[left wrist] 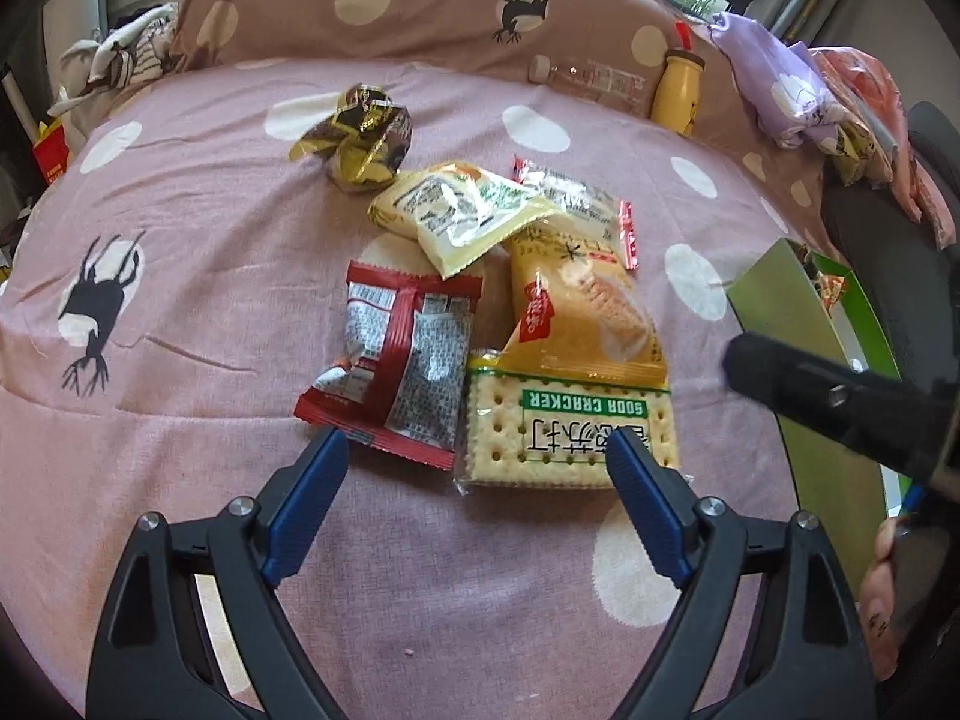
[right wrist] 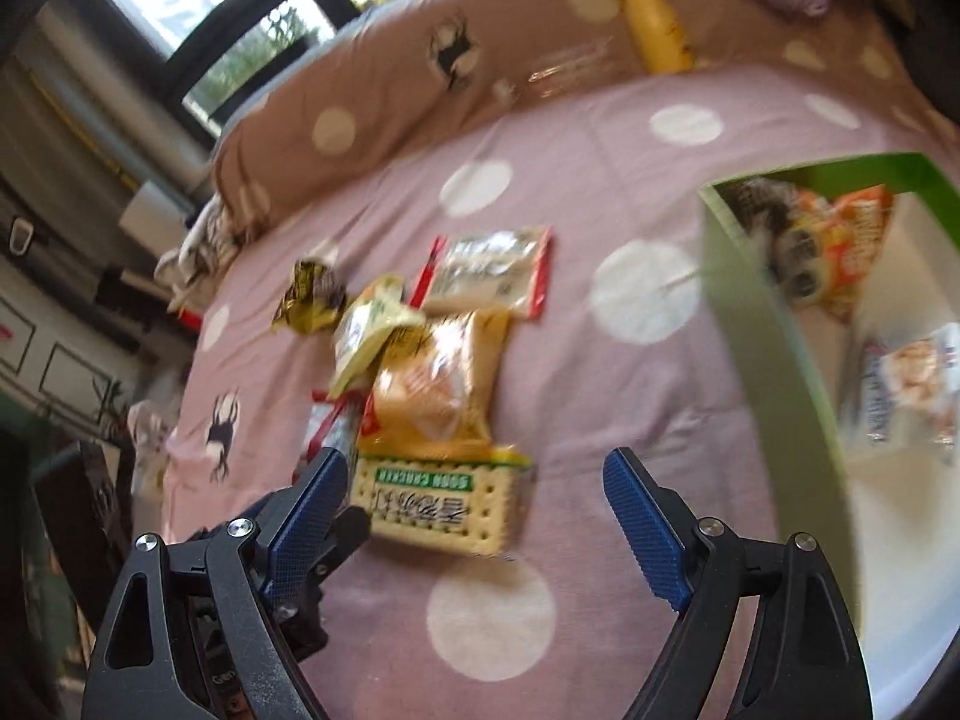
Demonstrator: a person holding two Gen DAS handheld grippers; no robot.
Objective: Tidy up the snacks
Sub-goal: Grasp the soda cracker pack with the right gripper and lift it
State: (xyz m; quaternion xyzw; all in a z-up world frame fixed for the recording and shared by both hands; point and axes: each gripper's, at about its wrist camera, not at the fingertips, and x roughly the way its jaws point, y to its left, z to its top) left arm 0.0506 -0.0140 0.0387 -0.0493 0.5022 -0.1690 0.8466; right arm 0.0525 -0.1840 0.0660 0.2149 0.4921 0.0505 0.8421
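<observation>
Pink dotted bedspread (left wrist: 210, 300) fills both views. Green box (right wrist: 774, 372), right of the right-wrist frame, already holds some packets. Snack pile (left wrist: 510, 300) sits mid-frame, so sorting looks partway done. Next move, likely: pick the soda cracker pack (left wrist: 570, 420), nearest piece, lower centre. Left gripper (left wrist: 477, 450) spread wide, empty, tips just at the pack's near edge, contact unclear. Right gripper (right wrist: 474, 471) also spread wide, holding nothing.

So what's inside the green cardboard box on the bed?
The green cardboard box holds an orange snack bag and a clear white-blue packet, as the right wrist view shows. Its near wall hides part of the floor.
</observation>
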